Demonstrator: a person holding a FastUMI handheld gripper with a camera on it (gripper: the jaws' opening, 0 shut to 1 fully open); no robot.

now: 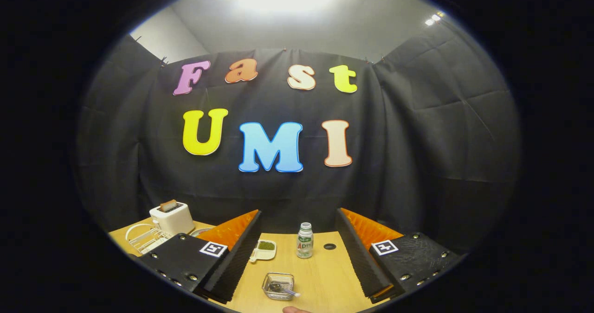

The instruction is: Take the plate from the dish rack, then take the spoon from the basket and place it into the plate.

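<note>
Black jaws spread apart, basket (278, 285) between

You can make out printing on the label of the small white plastic bottle with a green-and-white label (304, 241), which stands on the light wooden table (320, 276) just beyond the open gap between the two black ribbed fingers (234, 257) of the gripper (297, 262); large red letters sit on its lower half, but they are too small and blurred for you to read reliably. Each finger mount, to either side of that bottle, carries a square black-and-white coded marker (213, 249), a pattern rather than words.
</note>
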